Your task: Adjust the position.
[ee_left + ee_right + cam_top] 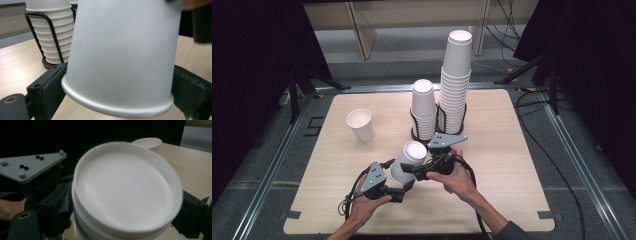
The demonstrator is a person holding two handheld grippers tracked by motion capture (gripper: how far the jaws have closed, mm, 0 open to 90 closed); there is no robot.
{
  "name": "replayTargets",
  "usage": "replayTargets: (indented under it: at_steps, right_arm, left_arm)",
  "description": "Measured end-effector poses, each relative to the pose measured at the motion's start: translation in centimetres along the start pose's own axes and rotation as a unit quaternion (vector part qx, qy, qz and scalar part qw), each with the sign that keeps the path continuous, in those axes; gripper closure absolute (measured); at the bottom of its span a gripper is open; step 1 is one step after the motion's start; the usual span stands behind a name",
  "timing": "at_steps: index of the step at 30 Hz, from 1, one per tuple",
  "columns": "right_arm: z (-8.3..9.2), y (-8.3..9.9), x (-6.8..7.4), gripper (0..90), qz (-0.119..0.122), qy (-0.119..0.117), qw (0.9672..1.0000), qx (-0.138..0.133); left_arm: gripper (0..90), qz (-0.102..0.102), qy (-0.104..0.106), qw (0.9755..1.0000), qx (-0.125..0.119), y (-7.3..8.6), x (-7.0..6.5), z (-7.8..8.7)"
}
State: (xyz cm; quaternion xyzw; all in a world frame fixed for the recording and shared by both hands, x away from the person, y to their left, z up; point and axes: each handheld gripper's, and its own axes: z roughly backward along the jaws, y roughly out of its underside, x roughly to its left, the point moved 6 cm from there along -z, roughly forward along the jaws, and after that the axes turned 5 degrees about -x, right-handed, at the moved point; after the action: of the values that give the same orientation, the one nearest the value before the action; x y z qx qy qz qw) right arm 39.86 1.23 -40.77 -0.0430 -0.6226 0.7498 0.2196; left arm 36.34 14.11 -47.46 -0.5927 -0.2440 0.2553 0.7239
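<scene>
Low in the frame's centre, the left gripper point(399, 186) clamps the rim end of an upside-down paper cup point(407, 161). The right gripper point(412, 170) clamps its base end. Both hold it above the bench point(502, 165).

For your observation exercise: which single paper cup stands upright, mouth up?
The lone cup at the table's left; the held cup is inverted between both grippers.
</scene>
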Motion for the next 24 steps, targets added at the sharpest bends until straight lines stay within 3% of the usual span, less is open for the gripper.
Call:
replayTargets:
  at_steps: [4,6,11,14,17,18,20,21,24]
  right_arm:
    - [0.7,-0.6,-0.2,18.1,0.0,0.002,1.0,0.009]
    - [1.0,-0.5,-0.2,18.2,-0.001,-0.001,0.9996,0.03]
    - [1.0,0.0,-0.1,19.5,-0.007,-0.011,0.9986,0.052]
    - [0.9,0.5,-0.1,19.8,-0.021,-0.02,0.9973,0.067]
    - [0.9,0.6,-0.2,21.3,-0.029,-0.026,0.9971,0.066]
    - [1.1,0.6,0.0,21.8,-0.05,-0.032,0.9957,0.072]
    - [1.1,0.5,-0.4,22.5,-0.047,-0.033,0.9962,0.065]
    - [1.1,0.5,-0.2,22.7,-0.06,-0.046,0.9952,0.062]
    - [1.2,0.5,-0.4,23.3,-0.064,-0.041,0.9953,0.06]
  left_arm:
    - [7.9,-0.016,0.002,0.9998,0.009,0.1,0.1,0.1]
    - [8.0,-0.024,0.005,0.9996,0.015,0.2,-0.1,0.2]
    - [8.1,-0.049,0.01,0.9984,0.026,0.3,-0.3,0.3]
    - [8.1,-0.046,0.017,0.9984,0.027,0.4,-0.4,0.2]
    - [8.1,-0.052,0.023,0.9975,0.042,0.5,-0.3,0.3]
    - [8.0,-0.05,0.023,0.9977,0.04,0.4,-0.3,0.3]
    - [7.5,-0.05,0.024,0.998,0.031,0.4,-0.3,0.3]
    - [6.8,-0.047,0.026,0.9982,0.028,0.4,-0.3,0.2]
    - [4.4,-0.047,0.028,0.9983,0.02,0.4,-0.3,0.1]
